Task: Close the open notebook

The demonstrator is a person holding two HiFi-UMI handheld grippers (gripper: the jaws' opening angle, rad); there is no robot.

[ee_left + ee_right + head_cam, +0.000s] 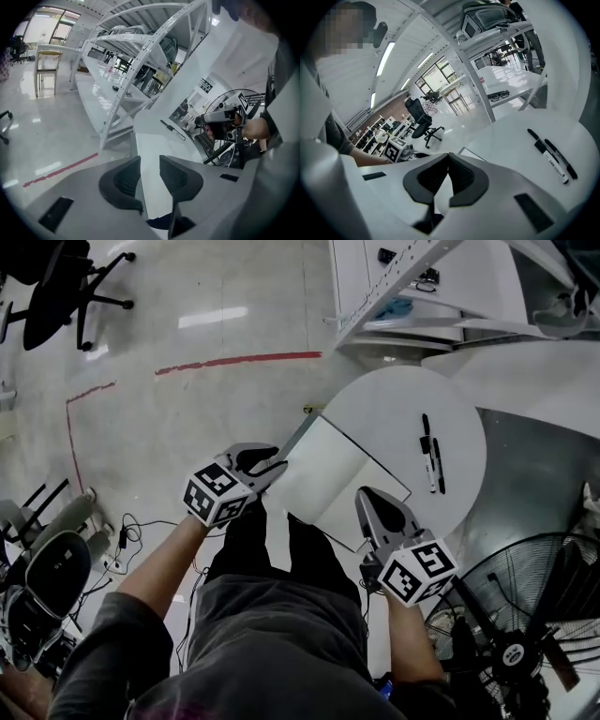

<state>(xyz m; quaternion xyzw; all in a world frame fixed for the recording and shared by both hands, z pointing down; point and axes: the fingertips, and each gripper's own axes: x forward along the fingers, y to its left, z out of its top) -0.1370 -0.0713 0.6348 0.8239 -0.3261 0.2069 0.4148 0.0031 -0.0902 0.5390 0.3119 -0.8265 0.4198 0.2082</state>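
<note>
White notebook (337, 474) is lying flat at the smooth round table's (403, 395) near edge.
Left gripper (272, 463) is hovering at its grey left edge, jaws partly apart; right gripper (373, 500), jaws together, is by its near corner; two pens (431, 457) are lying apart on the bare tabletop.

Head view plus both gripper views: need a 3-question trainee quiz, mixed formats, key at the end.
1. True or false: the notebook lies shut on the round table.
2. How many pens lie on the table? A) one B) two C) four
3. Fill in: of the left gripper and the right gripper, the one with its jaws apart is the ____.
Key: 1 false, it lies open; 2 B; 3 left, while the right one's jaws meet at the tips.
</note>
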